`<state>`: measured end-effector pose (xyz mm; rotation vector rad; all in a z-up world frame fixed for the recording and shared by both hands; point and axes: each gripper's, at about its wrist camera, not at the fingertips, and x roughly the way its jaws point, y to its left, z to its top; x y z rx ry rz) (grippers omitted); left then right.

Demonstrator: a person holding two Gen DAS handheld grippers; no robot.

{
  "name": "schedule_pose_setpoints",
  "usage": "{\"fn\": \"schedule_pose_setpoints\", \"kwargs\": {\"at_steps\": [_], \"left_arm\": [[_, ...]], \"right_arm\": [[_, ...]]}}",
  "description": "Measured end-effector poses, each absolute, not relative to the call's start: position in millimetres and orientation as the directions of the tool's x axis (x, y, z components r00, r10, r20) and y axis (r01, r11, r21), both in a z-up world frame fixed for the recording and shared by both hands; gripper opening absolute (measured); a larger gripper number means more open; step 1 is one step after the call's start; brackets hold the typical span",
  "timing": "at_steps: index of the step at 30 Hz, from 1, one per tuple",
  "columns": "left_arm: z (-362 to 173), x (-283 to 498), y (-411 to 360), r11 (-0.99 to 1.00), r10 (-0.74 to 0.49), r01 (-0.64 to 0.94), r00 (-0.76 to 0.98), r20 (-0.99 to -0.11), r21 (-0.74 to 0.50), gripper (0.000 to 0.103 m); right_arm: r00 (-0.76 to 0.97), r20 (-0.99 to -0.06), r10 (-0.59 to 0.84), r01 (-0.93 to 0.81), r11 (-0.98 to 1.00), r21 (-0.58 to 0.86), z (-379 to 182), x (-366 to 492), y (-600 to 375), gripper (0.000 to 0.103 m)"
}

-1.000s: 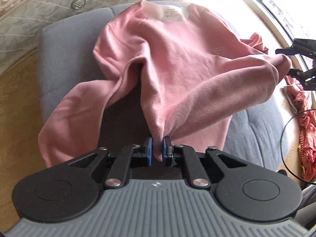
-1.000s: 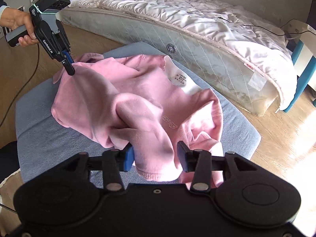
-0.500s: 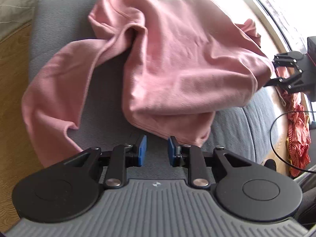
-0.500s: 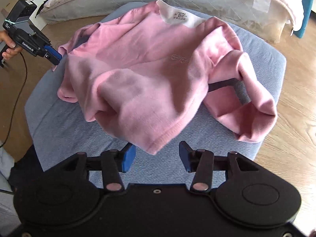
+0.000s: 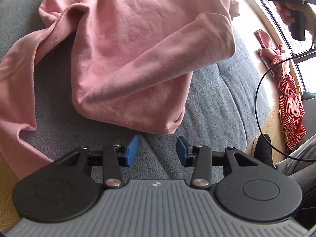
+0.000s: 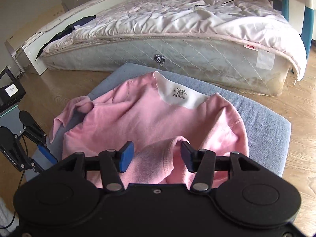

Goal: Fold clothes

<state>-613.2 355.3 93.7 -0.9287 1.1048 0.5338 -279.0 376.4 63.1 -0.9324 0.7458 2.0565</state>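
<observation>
Garment: a pink sweatshirt (image 5: pixel 130 59) is spread on a grey cushion (image 5: pixel 217 102), with its bottom part folded up over the body and its white neck label (image 6: pixel 178 93) turned toward the mattress (image 6: pixel 177 53).
Sleeves: one sleeve (image 5: pixel 13 90) is draped over the cushion's edge toward the wooden floor; the other is laid across the body.
Left gripper (image 5: pixel 157 151): it is held just short of the folded hem, jaws opening, with only bare cushion seen between the blue pads.
Right gripper (image 6: pixel 157 156): it is held low over the sweatshirt, jaws opening; pink fabric is seen in the gap, but no pad is pressed on it.
Surroundings: a red striped cloth (image 5: pixel 292 106) is seen on the floor beside the cushion.
</observation>
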Motion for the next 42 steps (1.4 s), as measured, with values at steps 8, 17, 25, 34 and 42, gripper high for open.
{"fn": "schedule_pose_setpoints", "kwargs": {"at_steps": [8, 17, 25, 34, 42], "left_arm": [[83, -625, 357, 0.373, -0.020, -0.846, 0.403, -0.915, -0.381, 0.049], [73, -605, 351, 0.350, 0.023, -0.858, 0.409, -0.912, -0.376, 0.049], [79, -603, 365, 0.353, 0.035, -0.839, 0.455, -0.890, -0.415, 0.014], [114, -616, 361, 0.483, 0.058, -0.768, 0.508, -0.859, -0.421, 0.010], [126, -634, 334, 0.459, 0.033, -0.766, 0.521, -0.853, -0.450, 0.010]], "right_arm": [[-0.398, -0.896, 0.199, -0.677, -0.722, 0.140, 52, -272, 328, 0.073], [-0.373, -0.873, 0.313, -0.757, -0.647, 0.091, -6, -280, 319, 0.058], [-0.427, -0.872, 0.240, -0.802, -0.546, 0.243, -18, -274, 346, 0.005], [-0.541, -0.830, 0.138, -0.805, -0.371, 0.463, 22, -225, 305, 0.005], [-0.657, -0.752, 0.059, -0.737, -0.261, 0.623, 64, -203, 241, 0.005]]}}
